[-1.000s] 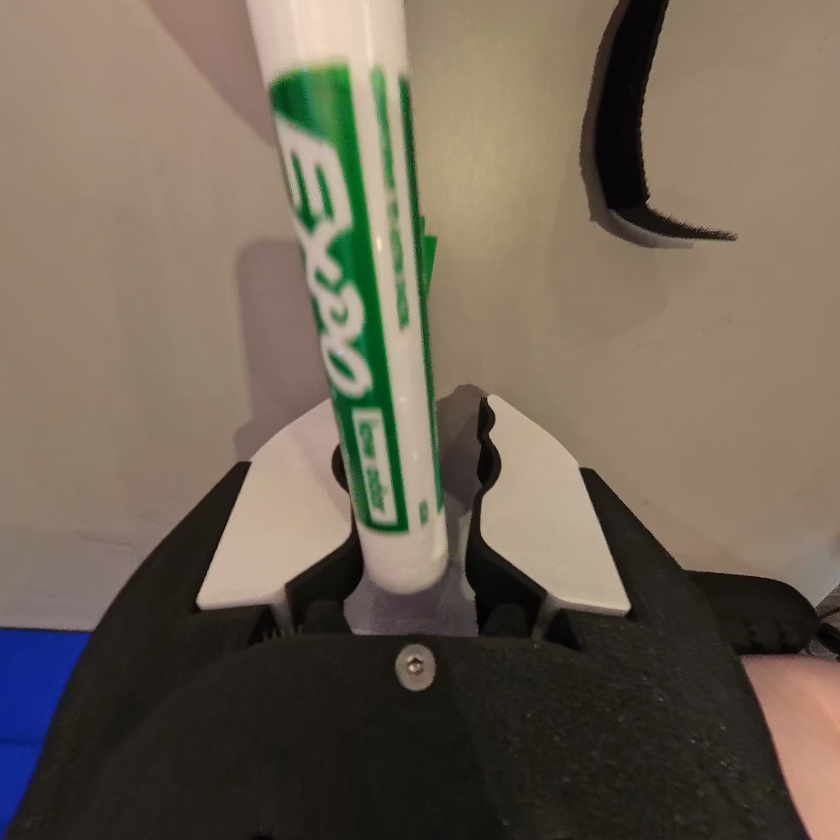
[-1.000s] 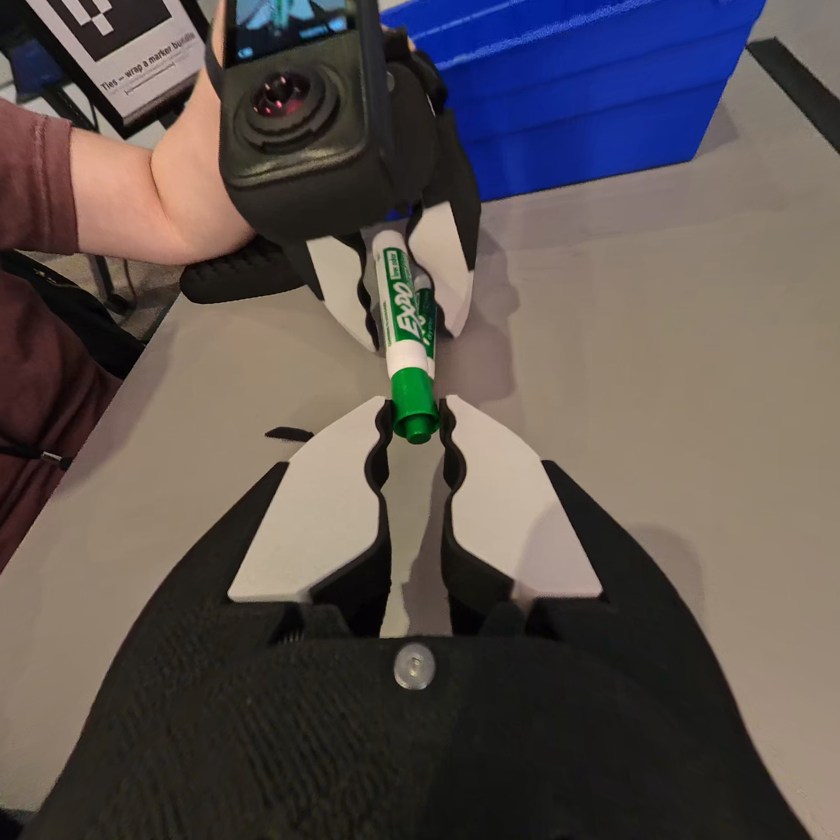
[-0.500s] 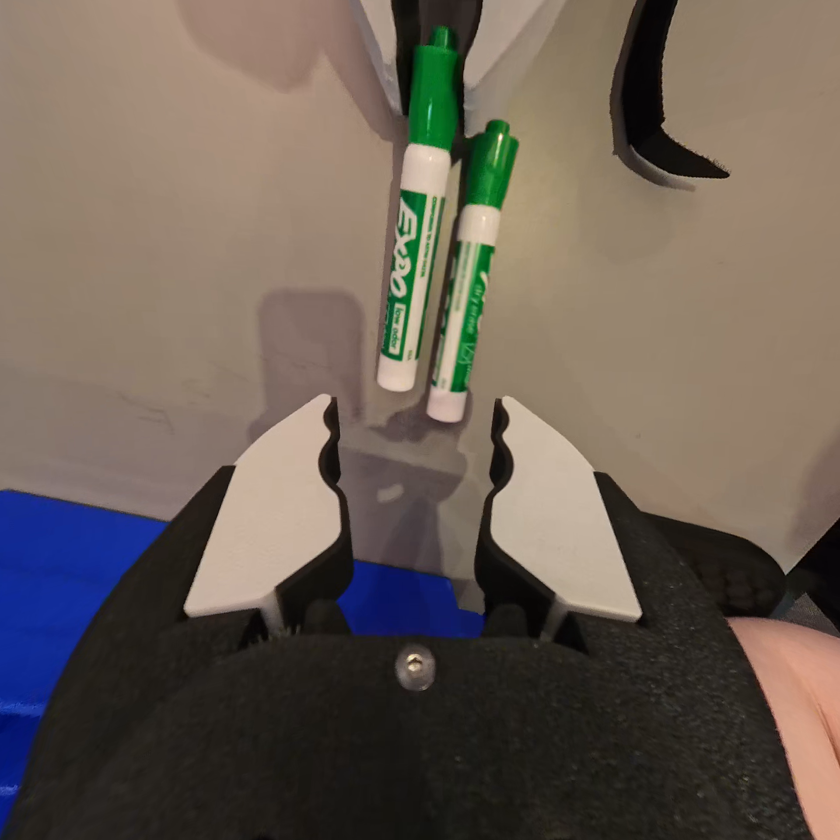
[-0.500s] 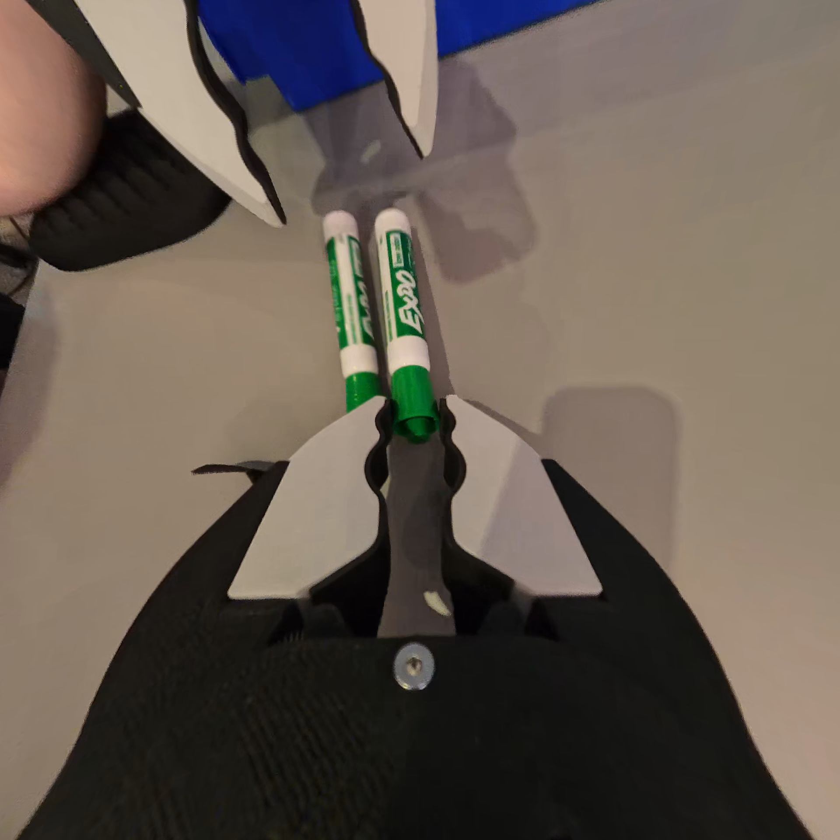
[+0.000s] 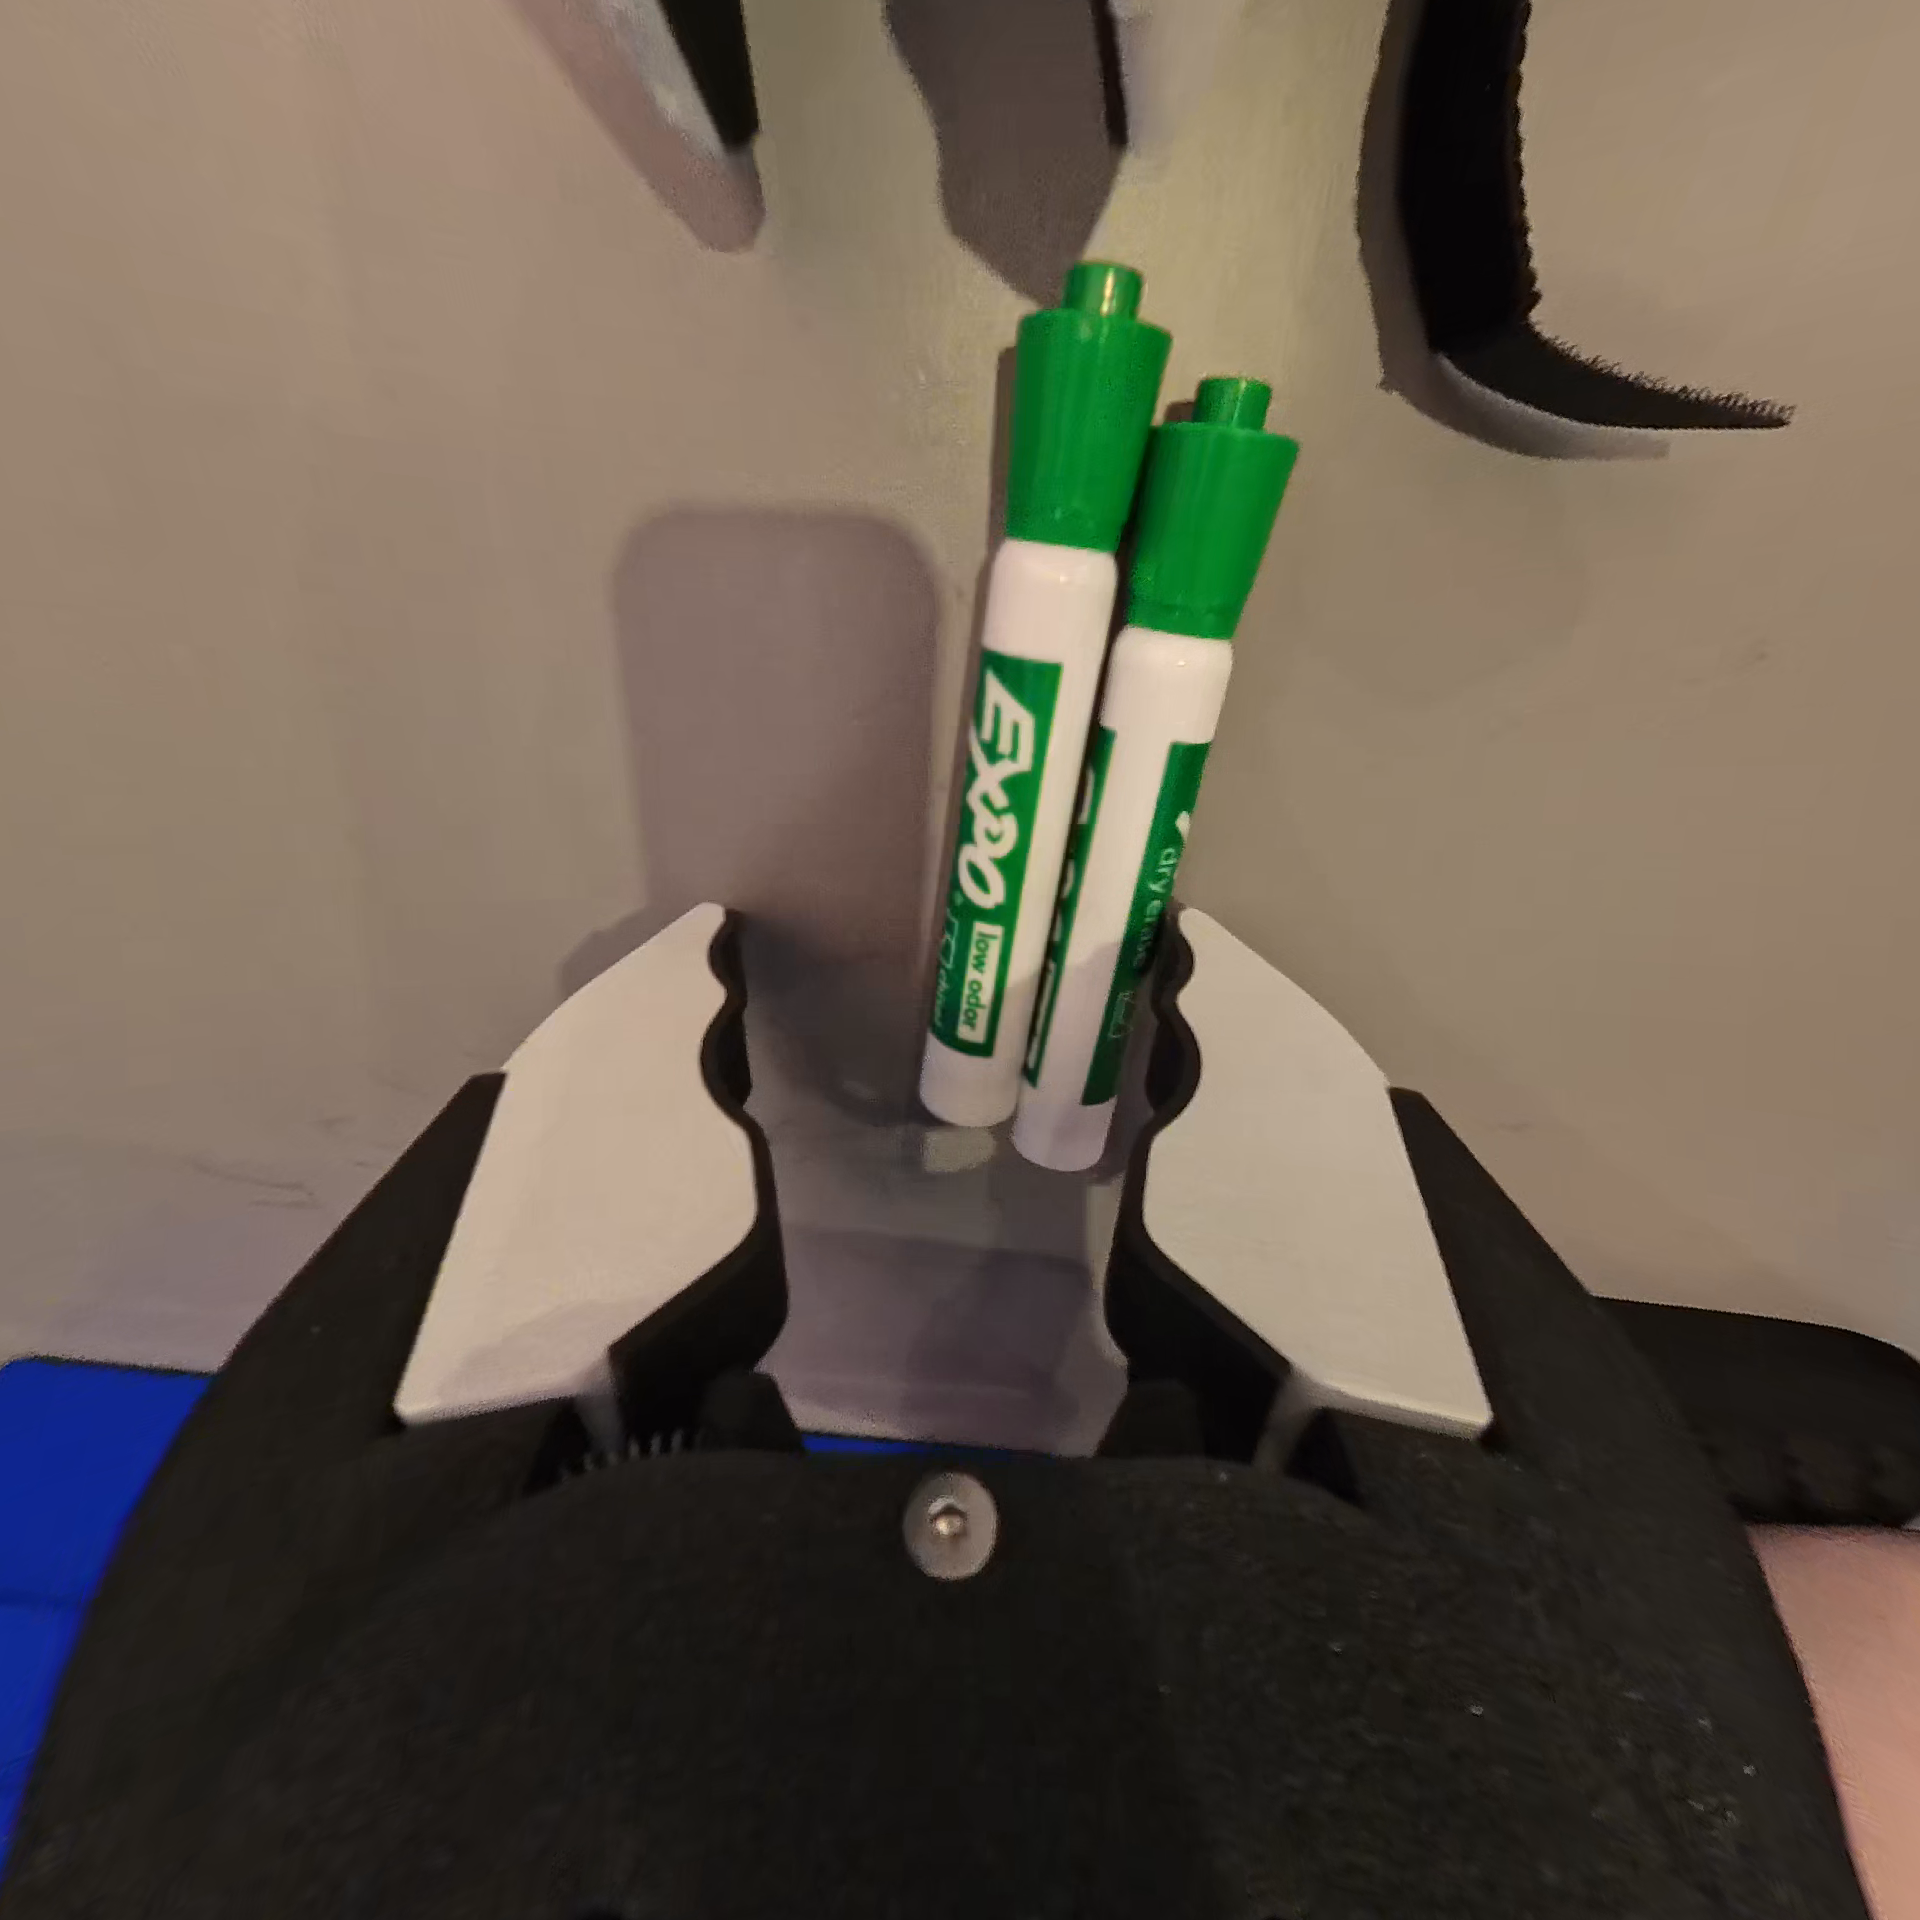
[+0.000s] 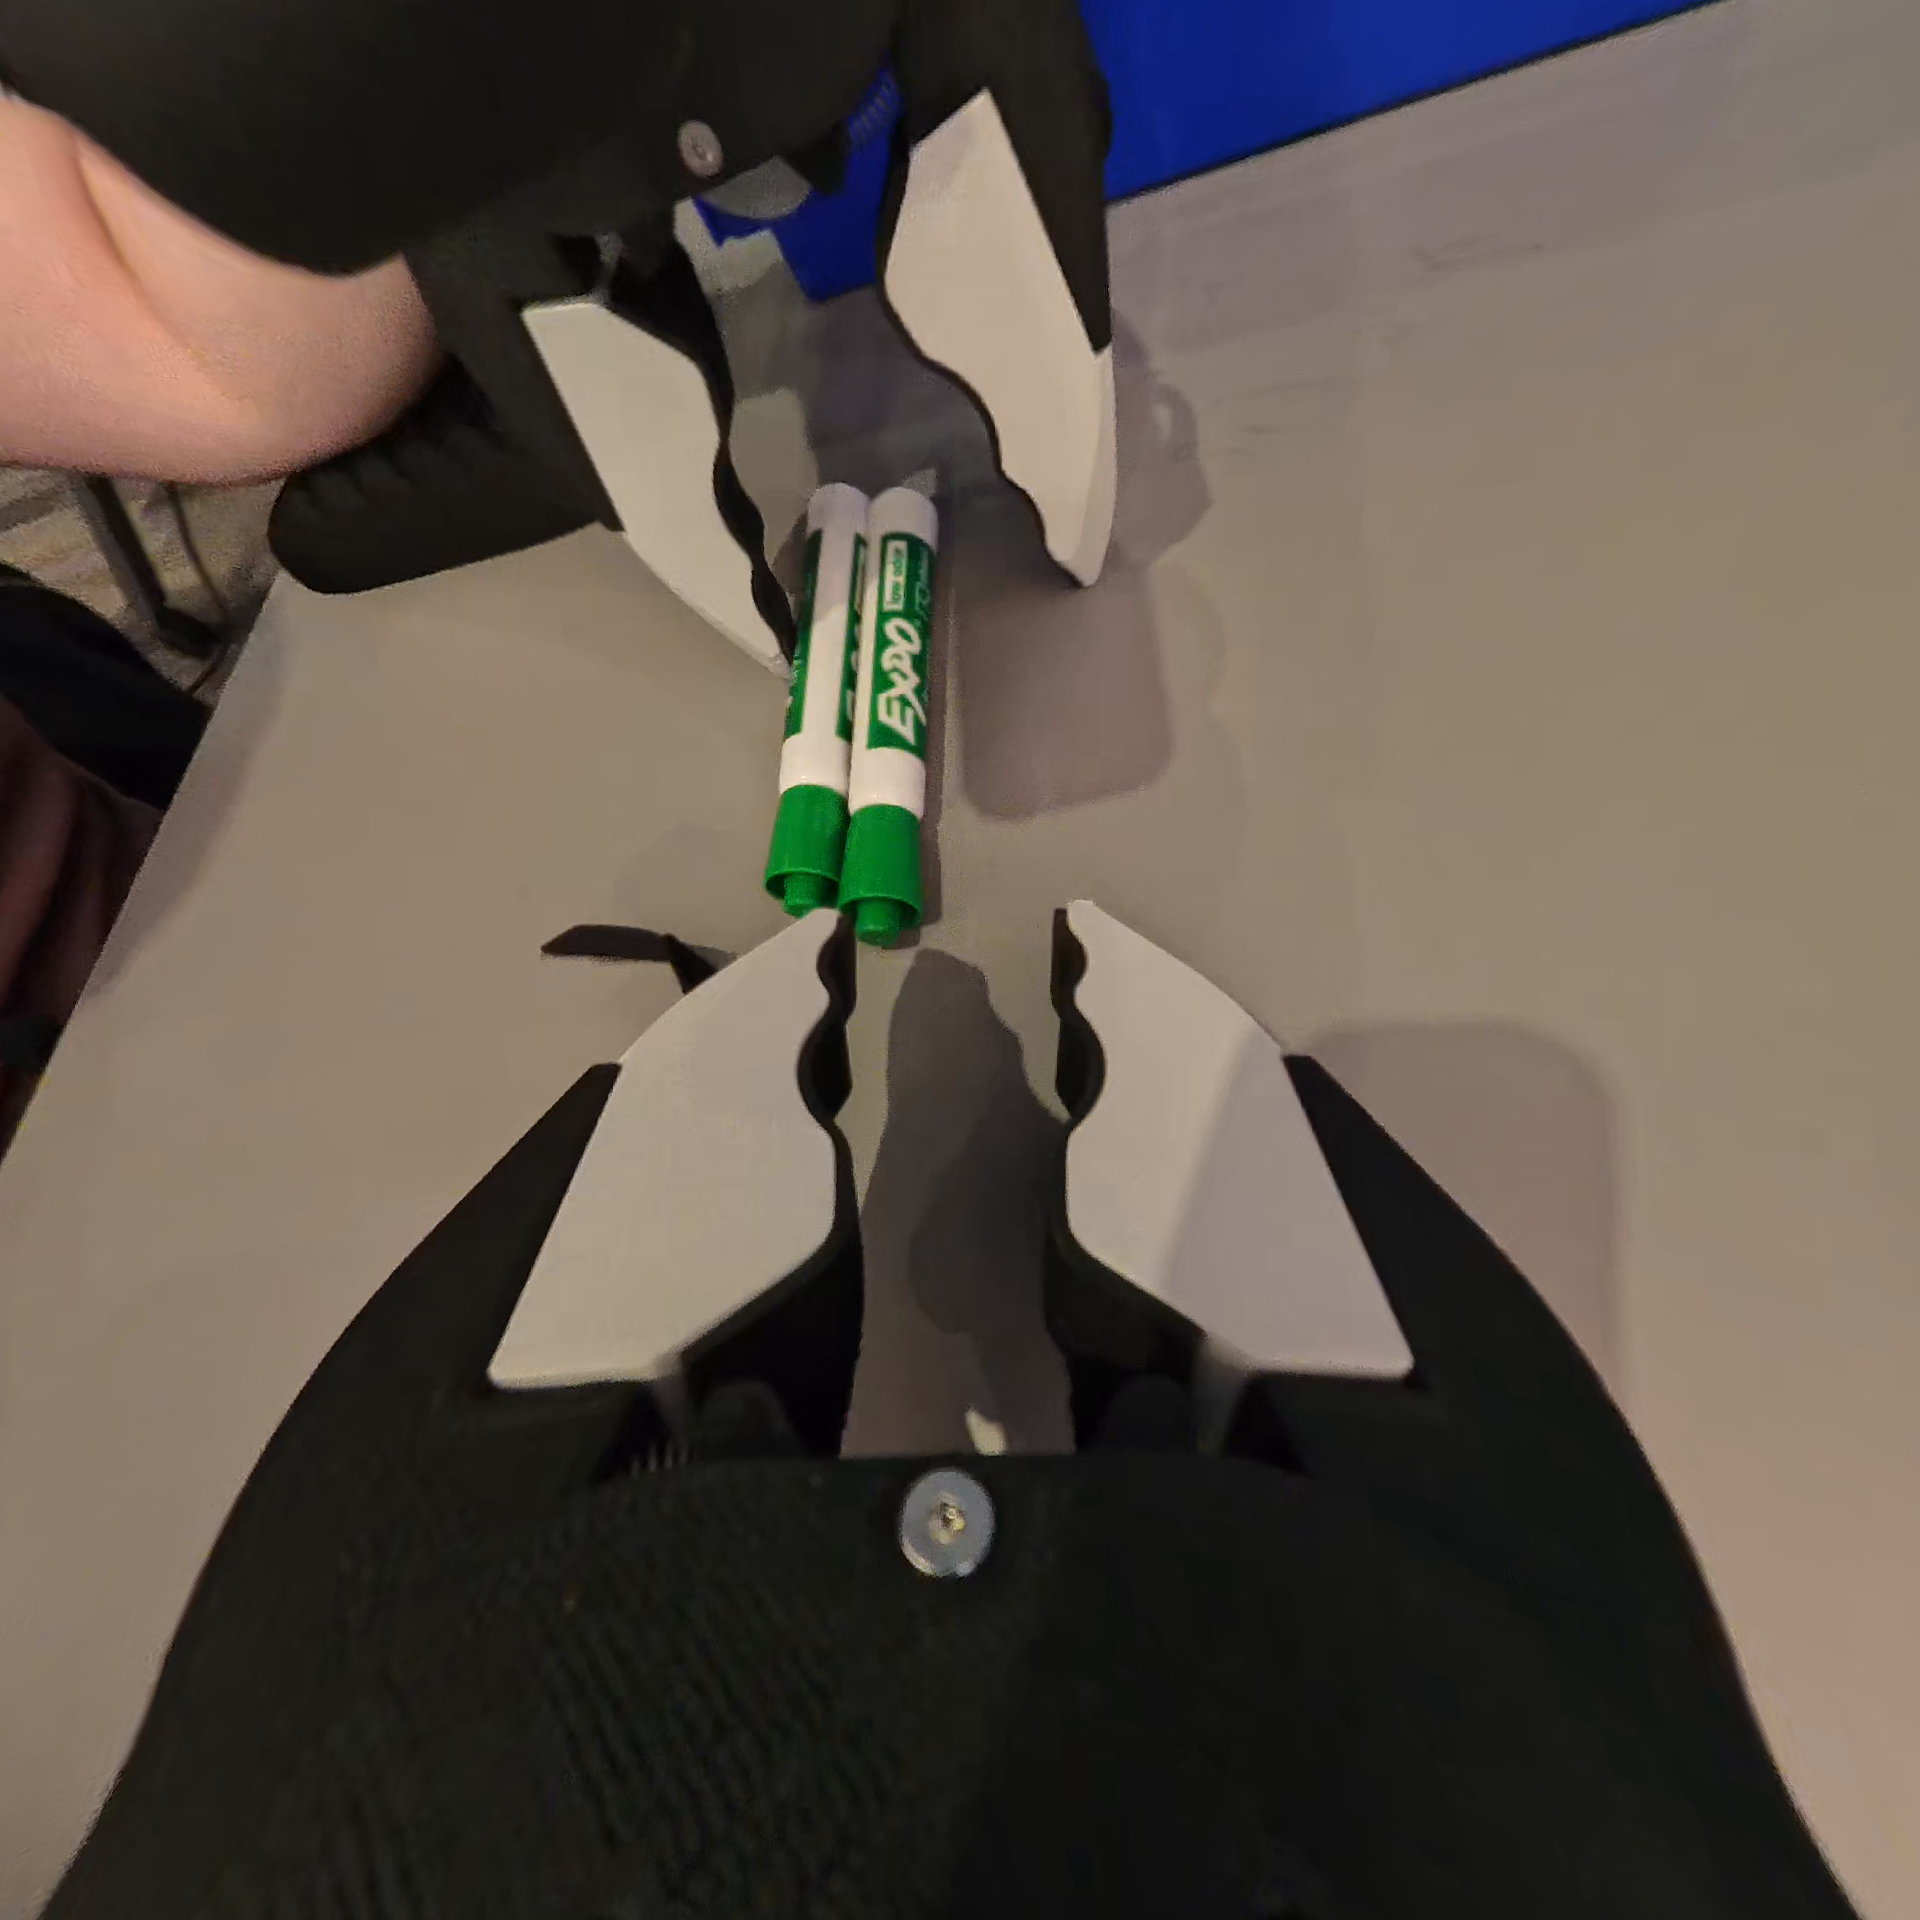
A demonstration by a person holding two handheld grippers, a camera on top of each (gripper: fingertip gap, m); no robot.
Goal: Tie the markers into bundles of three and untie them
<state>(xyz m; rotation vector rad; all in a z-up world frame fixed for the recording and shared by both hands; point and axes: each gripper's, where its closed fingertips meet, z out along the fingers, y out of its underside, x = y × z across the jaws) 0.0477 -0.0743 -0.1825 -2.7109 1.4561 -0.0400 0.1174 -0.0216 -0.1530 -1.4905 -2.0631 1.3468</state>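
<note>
Two green-capped white markers lie side by side and touching on the grey table, one (image 5: 1029, 748) beside the other (image 5: 1153, 790); they also show in the right wrist view (image 6: 894, 707). My left gripper (image 5: 951, 925) is open and empty, with the markers' butt ends between its fingers, close to the right finger. My right gripper (image 6: 945, 920) is open and empty, its tips just short of the green caps. A black strap (image 5: 1475, 208) lies loose on the table beside the caps.
A blue bin (image 6: 1299, 83) stands on the table behind the left gripper (image 6: 930, 623). A person's hand (image 6: 156, 312) holds that gripper. The strap's end (image 6: 613, 940) shows left of my right fingers. The table's left edge is near. The tips of one gripper are about 10 cm away from the tips of the other.
The left gripper let go of the marker, opened, drew back, then came forward around the butt ends. The right gripper opened off the cap. Both markers now lie together on the table.
</note>
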